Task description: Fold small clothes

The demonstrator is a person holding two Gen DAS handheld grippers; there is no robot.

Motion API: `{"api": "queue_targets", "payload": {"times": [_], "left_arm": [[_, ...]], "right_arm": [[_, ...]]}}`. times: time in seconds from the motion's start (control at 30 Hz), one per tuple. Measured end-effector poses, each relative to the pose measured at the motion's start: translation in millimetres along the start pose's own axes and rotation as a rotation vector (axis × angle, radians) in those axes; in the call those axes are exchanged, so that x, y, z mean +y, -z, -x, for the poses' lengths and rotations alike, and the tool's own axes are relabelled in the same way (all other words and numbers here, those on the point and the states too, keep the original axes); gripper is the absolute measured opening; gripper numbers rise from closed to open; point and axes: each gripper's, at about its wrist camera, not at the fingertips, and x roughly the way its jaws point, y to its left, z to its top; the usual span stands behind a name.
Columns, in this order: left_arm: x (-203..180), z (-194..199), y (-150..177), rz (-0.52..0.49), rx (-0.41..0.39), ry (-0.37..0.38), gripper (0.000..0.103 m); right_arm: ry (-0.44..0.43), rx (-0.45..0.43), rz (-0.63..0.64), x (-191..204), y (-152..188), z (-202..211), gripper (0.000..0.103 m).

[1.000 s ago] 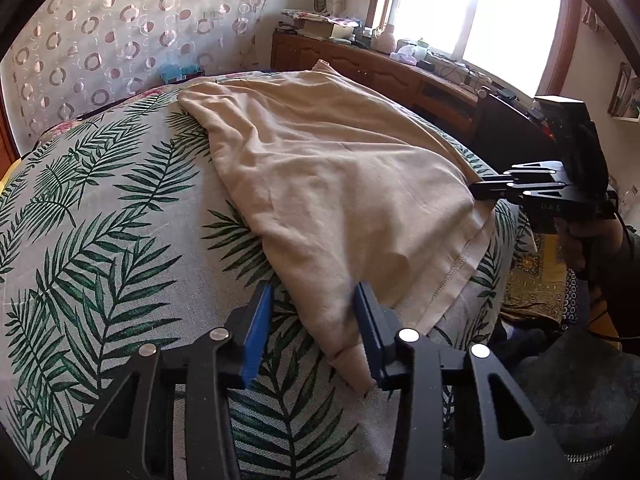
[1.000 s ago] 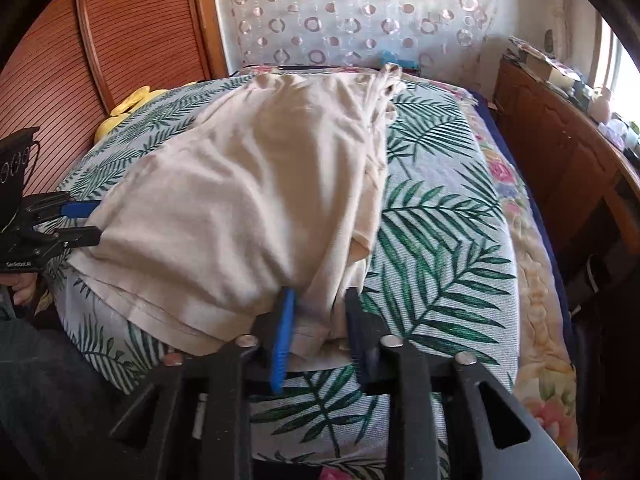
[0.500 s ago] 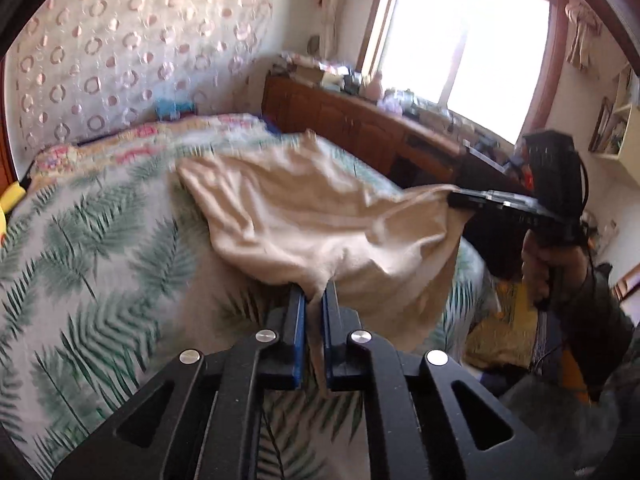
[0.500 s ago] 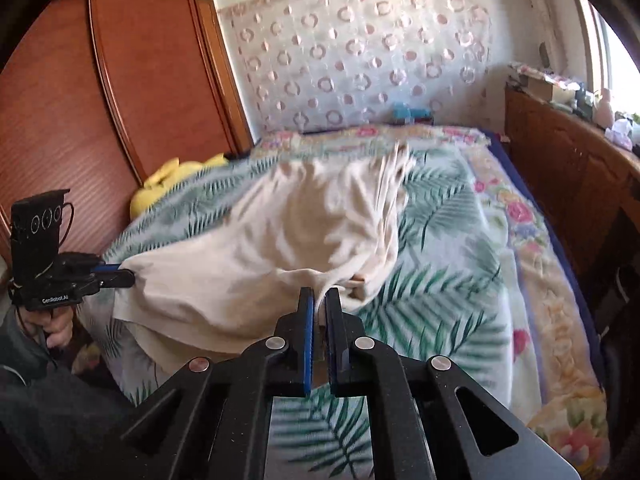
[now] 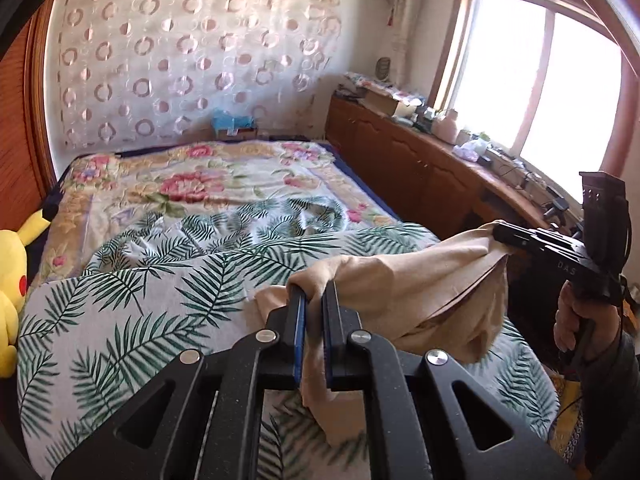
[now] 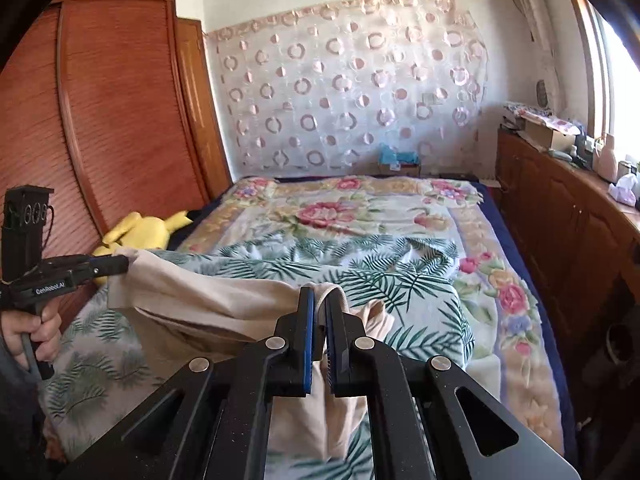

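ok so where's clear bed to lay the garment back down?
Free: the palm-leaf sheet ahead of the left gripper, and the floral blanket beyond it up to the curtained wall. Bordered by the yellow plush toy on one side and the wooden cabinet on the other. Crowded: the near edge, where the beige garment hangs between both grippers.

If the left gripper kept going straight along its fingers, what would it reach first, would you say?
Probably the palm-leaf bedspread just past the beige garment that the left gripper clamps; depth is hard to judge here.
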Motion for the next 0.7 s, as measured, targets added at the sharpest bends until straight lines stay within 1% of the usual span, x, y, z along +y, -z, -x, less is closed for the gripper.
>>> {"api": "queue_targets", "payload": {"times": [0.13,0.23,0.27,0.3,0.33,0.37,0.4,0.47,0.5,0.53,0.57,0.6,0.7], "left_arm": [[11.2,-40.3,-2.1,0.006,0.061,-0.025,0.008],[16.9,-60.5,0.3,0.014,0.096,-0.026,0.008],[17.1,-62.8,-0.3,0.012,0.101,-0.028,0.01],[17.6,-63.6,0.0,0.005,0.105,-0.033,0.015],[18.2,-62.1,1.2,-0.007,0.1,-0.044,0.019],[18.6,-59.8,0.5,-0.019,0.091,-0.05,0.028],[20.1,-55.1,3.4,-0.03,0.08,-0.046,0.039],[22.2,-48.5,7.6,-0.043,0.078,-0.03,0.051],[24.5,-45.7,10.4,-0.047,0.079,-0.025,0.06],[27.5,-43.9,12.5,-0.048,0.081,-0.018,0.066],[29.6,-42.3,15.8,-0.049,0.085,-0.009,0.076],[31.6,-40.7,20.2,-0.049,0.09,-0.002,0.08],[35.9,-42.8,32.7,-0.049,0.123,0.012,0.08]], "right_arm": [[0.0,0.064,-0.006,-8.7,-11.8,-43.6,0.005],[0.009,0.092,-0.002,-13.5,-16.1,-62.6,0.005],[0.008,0.094,-0.004,-14.7,-15.4,-65.0,0.005],[-0.001,0.092,-0.007,-11.8,-19.9,-59.7,0.008],[0.01,0.09,-0.007,-12.1,-18.9,-58.0,0.015],[0.026,0.087,-0.002,-12.7,-18.8,-52.3,0.024],[0.03,0.08,0.002,-12.9,-19.0,-52.5,0.028],[0.026,0.077,0.012,-10.9,-15.4,-41.3,0.036],[0.024,0.078,0.021,-10.3,-12.2,-39.1,0.039],[0.015,0.082,0.033,-8.9,-9.9,-38.5,0.044],[0.0,0.092,0.048,-7.1,-8.5,-40.7,0.044],[-0.008,0.106,0.061,-5.7,-8.8,-45.5,0.044],[-0.027,0.159,0.071,-4.5,-11.4,-61.3,0.044]]}}
